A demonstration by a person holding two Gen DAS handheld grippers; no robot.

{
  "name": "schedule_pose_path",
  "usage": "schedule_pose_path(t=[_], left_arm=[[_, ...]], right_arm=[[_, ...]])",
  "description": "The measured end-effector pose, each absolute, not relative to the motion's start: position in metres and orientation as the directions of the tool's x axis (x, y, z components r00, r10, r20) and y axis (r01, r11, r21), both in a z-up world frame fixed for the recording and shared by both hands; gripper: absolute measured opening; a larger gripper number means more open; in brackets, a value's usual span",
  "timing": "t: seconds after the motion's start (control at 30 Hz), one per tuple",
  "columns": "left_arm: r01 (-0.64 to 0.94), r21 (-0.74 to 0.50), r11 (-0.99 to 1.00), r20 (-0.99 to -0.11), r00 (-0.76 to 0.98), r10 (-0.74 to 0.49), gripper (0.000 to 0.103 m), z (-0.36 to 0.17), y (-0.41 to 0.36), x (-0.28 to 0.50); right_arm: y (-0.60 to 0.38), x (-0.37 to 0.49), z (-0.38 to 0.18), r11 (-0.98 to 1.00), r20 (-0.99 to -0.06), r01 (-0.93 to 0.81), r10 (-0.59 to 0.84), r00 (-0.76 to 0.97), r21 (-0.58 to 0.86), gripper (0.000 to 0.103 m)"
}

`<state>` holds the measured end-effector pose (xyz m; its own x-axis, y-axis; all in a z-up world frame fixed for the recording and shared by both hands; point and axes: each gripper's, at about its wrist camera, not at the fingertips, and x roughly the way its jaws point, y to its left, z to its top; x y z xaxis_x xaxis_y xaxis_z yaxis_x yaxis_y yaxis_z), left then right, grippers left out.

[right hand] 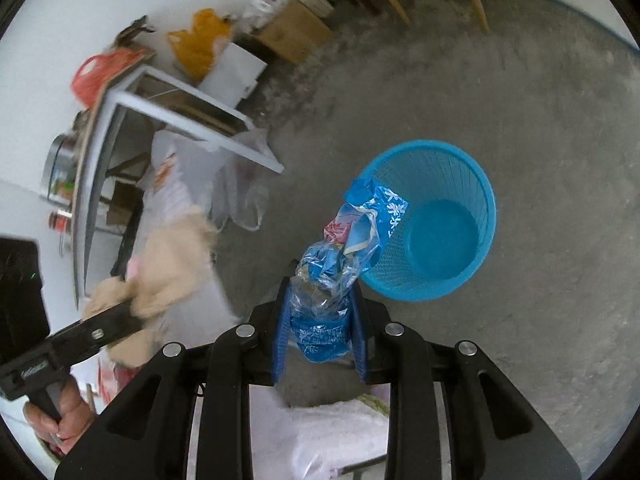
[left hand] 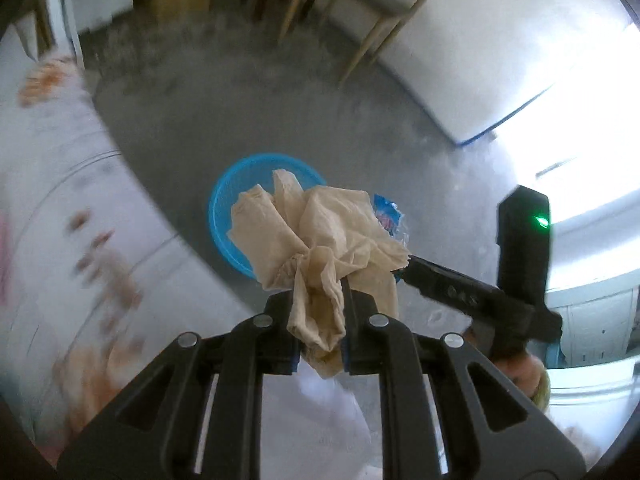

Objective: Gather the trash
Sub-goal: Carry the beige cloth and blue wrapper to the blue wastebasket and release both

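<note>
A crumpled beige tissue point(left hand: 316, 240) is pinched in my left gripper point(left hand: 318, 300), which is shut on it above the floor. Behind the tissue a blue mesh waste basket point(left hand: 224, 204) stands on the grey concrete. My right gripper point(right hand: 322, 300) is shut on a crumpled blue and clear plastic wrapper point(right hand: 352, 236), held just left of the same basket point(right hand: 436, 220), whose inside looks bare. In the left wrist view the right gripper point(left hand: 404, 270) reaches in from the right with the wrapper point(left hand: 386, 212). The right wrist view shows the left gripper point(right hand: 130, 308) with the tissue point(right hand: 168, 268), blurred, at lower left.
A white table with wooden legs point(left hand: 384, 0) stands beyond the basket. A grey metal frame table point(right hand: 168, 120) with plastic bags point(right hand: 240, 196), cardboard boxes point(right hand: 292, 32) and clutter lines the wall. A patterned white cloth point(left hand: 60, 200) lies at left. Grey floor surrounds the basket.
</note>
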<state>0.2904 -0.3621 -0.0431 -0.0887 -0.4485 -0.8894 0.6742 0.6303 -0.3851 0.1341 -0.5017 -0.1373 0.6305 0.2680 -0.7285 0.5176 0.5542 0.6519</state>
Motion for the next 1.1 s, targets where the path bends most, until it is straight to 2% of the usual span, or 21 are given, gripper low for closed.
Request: schedule_pose_path(t=[0.1, 0.17, 0.23, 0.27, 0.33, 0.53, 0.67, 0.8, 0.93, 1.1], left_arm=[[0.633, -0.380, 0.675, -0.915, -0.150, -0.374, 0.016, -0.088, -0.405, 0.324], [0.619, -0.363, 0.697, -0.926, -0.152, -0.347, 0.026, -0.110, -0.420, 0.336], [0.619, -0.322, 0.716, -0.942, -0.139, -0.304, 0.050, -0.130, -0.435, 0.347], [0.623, -0.304, 0.721, -0.949, -0.129, -0.288, 0.055, -0.137, -0.442, 0.349], [0.628, -0.273, 0.728, -0.958, -0.109, -0.265, 0.063, -0.147, -0.452, 0.353], [0.618, -0.286, 0.732, -0.952, -0.099, -0.289, 0.070, -0.144, -0.452, 0.346], [0.640, -0.309, 0.703, -0.936, -0.075, -0.344, 0.070, -0.118, -0.439, 0.335], [0.697, -0.339, 0.632, -0.896, -0.033, -0.443, 0.070, -0.068, -0.415, 0.311], [0.766, -0.321, 0.558, -0.831, 0.054, -0.553, 0.070, -0.004, -0.376, 0.262], [0.753, -0.296, 0.588, -0.750, 0.198, -0.631, 0.070, 0.056, -0.298, 0.199]], right_arm=[[-0.526, 0.158, -0.173, 0.508, -0.731, 0.549, 0.287, 0.618, 0.664, 0.029], [-0.535, 0.172, -0.193, 0.497, -0.742, 0.568, 0.287, 0.606, 0.656, 0.032], [-0.545, 0.186, -0.219, 0.487, -0.760, 0.594, 0.286, 0.584, 0.640, 0.043], [-0.550, 0.190, -0.231, 0.474, -0.765, 0.610, 0.282, 0.579, 0.635, 0.052], [-0.559, 0.193, -0.254, 0.456, -0.788, 0.648, 0.268, 0.554, 0.610, 0.055], [-0.569, 0.184, -0.275, 0.402, -0.801, 0.695, 0.240, 0.548, 0.596, 0.056], [-0.565, 0.173, -0.255, 0.443, -0.806, 0.683, 0.195, 0.559, 0.581, 0.056], [-0.560, 0.160, -0.213, 0.512, -0.801, 0.654, 0.125, 0.585, 0.557, 0.057], [-0.540, 0.136, -0.150, 0.621, -0.791, 0.612, 0.021, 0.612, 0.490, 0.068], [-0.496, 0.109, -0.070, 0.761, -0.798, 0.570, -0.120, 0.591, 0.308, 0.085]])
